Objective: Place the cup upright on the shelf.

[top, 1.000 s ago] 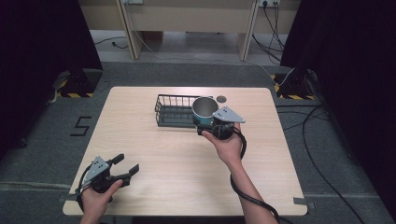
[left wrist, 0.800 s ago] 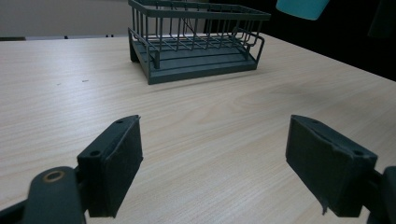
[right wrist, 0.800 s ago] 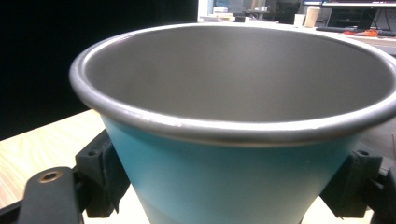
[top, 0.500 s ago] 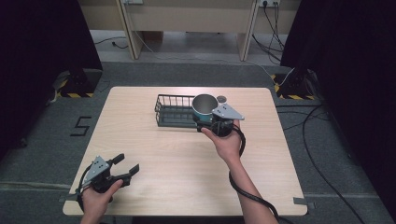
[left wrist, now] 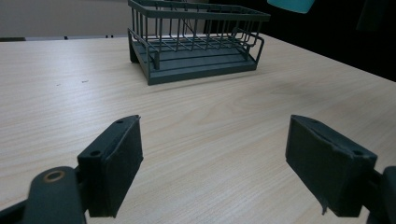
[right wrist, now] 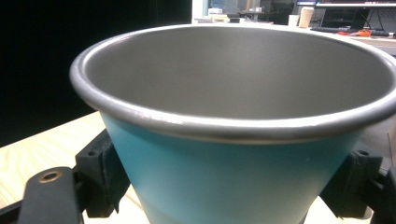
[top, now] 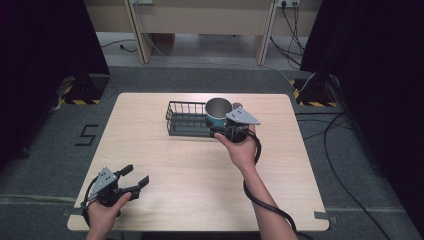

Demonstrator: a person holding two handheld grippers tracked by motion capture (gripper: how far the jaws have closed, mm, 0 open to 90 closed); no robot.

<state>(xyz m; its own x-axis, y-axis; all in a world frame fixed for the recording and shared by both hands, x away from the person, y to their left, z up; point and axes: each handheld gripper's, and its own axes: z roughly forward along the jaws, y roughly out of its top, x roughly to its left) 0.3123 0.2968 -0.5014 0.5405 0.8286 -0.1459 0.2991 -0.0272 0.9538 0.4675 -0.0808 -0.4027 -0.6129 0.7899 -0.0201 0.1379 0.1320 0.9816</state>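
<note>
the right claw is gripping the teal cup by its sides, mouth up, holding it at the wire basket's right end, seemingly just over the rim, so the basket is lying directly leftward; the left claw is sitting wide open and empty, well apart near the tabletop's front-left corner

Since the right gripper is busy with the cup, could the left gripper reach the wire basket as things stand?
Probably yes: the left gripper is open and holds nothing, with bare table between it and the wire basket.
</note>
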